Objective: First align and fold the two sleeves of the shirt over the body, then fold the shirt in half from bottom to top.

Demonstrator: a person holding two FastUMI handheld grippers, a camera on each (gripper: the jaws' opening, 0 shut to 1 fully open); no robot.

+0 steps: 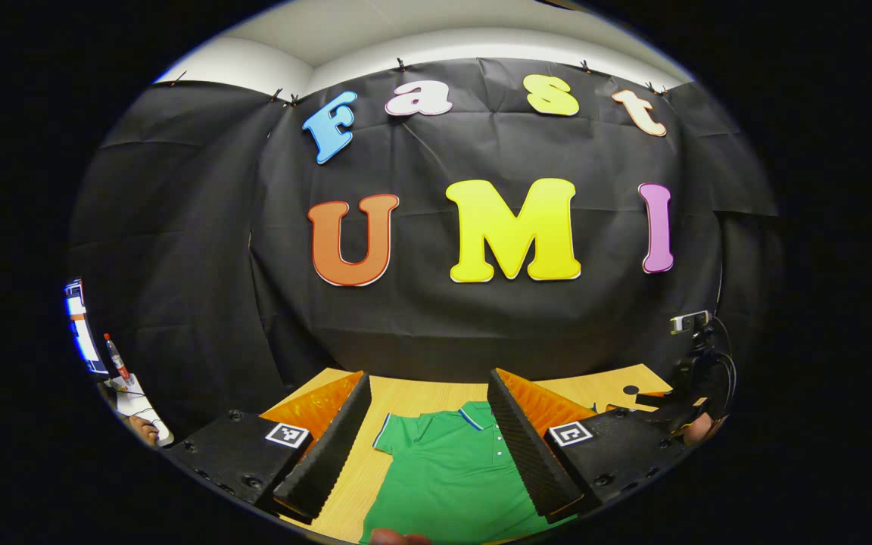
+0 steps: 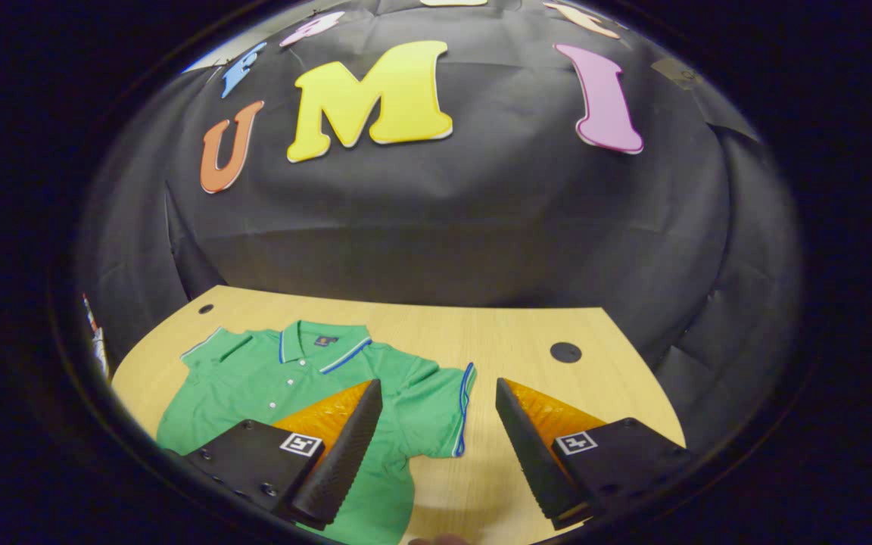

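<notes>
Here we are at the start of the fold: the green polo shirt (image 2: 284,378) lies flat on the wooden counter (image 2: 527,333), collar toward the back wall, both short sleeves spread out to the sides and nothing folded over yet. In the right gripper view, the right gripper (image 2: 436,446) hangs just above the shirt's sleeve (image 2: 436,405), jaws wide apart and empty, one finger over the green cloth, the other over bare wood past the blue-trimmed cuff. In the left gripper view the left gripper (image 1: 428,446) is likewise spread open with nothing in it, the shirt's chest and button placket (image 1: 493,439) showing between its fingers. To do this step well, I'd say pinch each sleeve near its trimmed hem, lift only a little, and lay both inward evenly so the edges line up on the body without dragging the shirt. As for writing: there's a small dark label inside the collar (image 2: 322,341), too small to read, and square coded markers sit on the gripper bodies.
</notes>
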